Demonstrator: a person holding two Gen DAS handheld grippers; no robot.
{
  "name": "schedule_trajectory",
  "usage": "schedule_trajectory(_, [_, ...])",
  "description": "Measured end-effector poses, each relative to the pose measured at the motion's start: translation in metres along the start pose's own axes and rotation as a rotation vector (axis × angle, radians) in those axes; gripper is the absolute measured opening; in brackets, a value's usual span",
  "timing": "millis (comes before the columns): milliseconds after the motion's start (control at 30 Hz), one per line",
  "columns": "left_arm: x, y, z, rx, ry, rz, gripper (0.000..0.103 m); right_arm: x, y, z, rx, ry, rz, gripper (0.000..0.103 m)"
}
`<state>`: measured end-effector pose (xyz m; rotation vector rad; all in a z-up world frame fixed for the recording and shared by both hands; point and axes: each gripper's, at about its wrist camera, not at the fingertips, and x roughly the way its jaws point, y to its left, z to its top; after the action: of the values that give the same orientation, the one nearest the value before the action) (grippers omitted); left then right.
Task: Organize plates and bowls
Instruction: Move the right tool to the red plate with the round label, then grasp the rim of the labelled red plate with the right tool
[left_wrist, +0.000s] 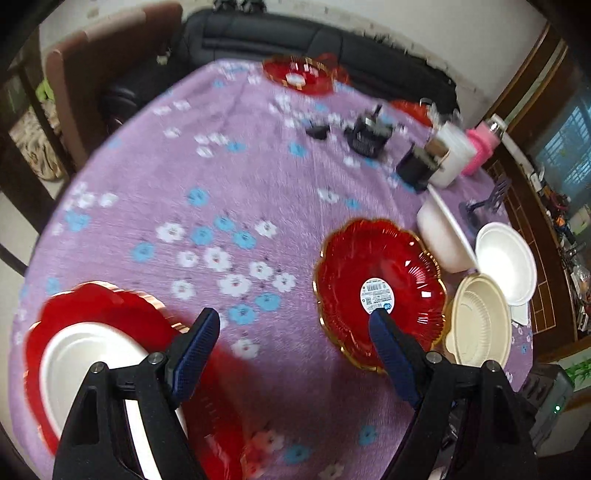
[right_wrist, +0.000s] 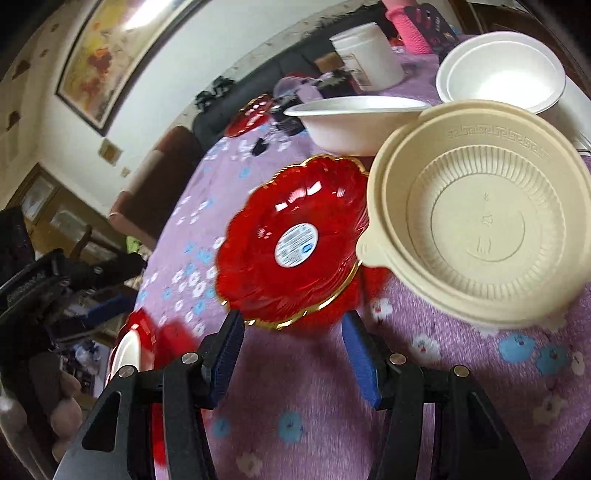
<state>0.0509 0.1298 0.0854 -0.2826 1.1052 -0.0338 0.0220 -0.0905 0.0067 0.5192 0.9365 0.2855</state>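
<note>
A red scalloped glass plate with a gold rim and a white sticker (left_wrist: 376, 288) (right_wrist: 295, 240) lies on the purple floral tablecloth (left_wrist: 221, 177). My left gripper (left_wrist: 295, 325) is open and empty above the cloth, its right finger over the plate's near edge. My right gripper (right_wrist: 293, 325) is open, just short of the plate's near rim. A beige ribbed bowl (left_wrist: 480, 321) (right_wrist: 484, 218) sits right of the plate. Two white bowls (left_wrist: 506, 258) (right_wrist: 358, 122) stand behind. At lower left a white plate (left_wrist: 85, 362) rests on red plates (left_wrist: 92, 306).
Another red plate (left_wrist: 299, 75) lies at the table's far side. A white tub (right_wrist: 369, 55), a pink bottle (left_wrist: 480, 147) and dark small objects (left_wrist: 369, 136) stand at the back right. A dark sofa (left_wrist: 295, 33) and a brown chair (left_wrist: 110, 55) lie beyond the table.
</note>
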Motion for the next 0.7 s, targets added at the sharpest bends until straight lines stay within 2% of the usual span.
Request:
schedule_trajectory(100, [0.023, -0.005, 0.009, -0.002, 0.025, 0.019, 0.082, 0.012, -0.006, 0.007, 0.061, 0.004, 0.002, 0.06])
schedule_trajectory(333, [0.065, -0.011, 0.039, -0.048, 0.043, 0.005, 0.082, 0.023, -0.018, 0.027, 0.152, -0.046, 0.02, 0.06])
schedule_trajectory(433, [0.081, -0.015, 0.046, -0.059, 0.063, -0.005, 0.082, 0.022, -0.02, 0.028, 0.136, -0.065, 0.044, 0.06])
schedule_trajectory(533, [0.097, -0.02, 0.049, -0.053, 0.086, -0.01, 0.082, 0.022, -0.015, 0.024, 0.082, -0.078, 0.028, 0.06])
schedule_trajectory(633, [0.1, -0.03, 0.05, -0.01, 0.065, 0.022, 0.082, 0.023, -0.012, 0.025, 0.059, -0.079, 0.014, 0.06])
schedule_trajectory(700, [0.102, -0.036, 0.05, 0.004, 0.066, 0.019, 0.082, 0.024, -0.014, 0.026, 0.063, -0.081, 0.021, 0.06])
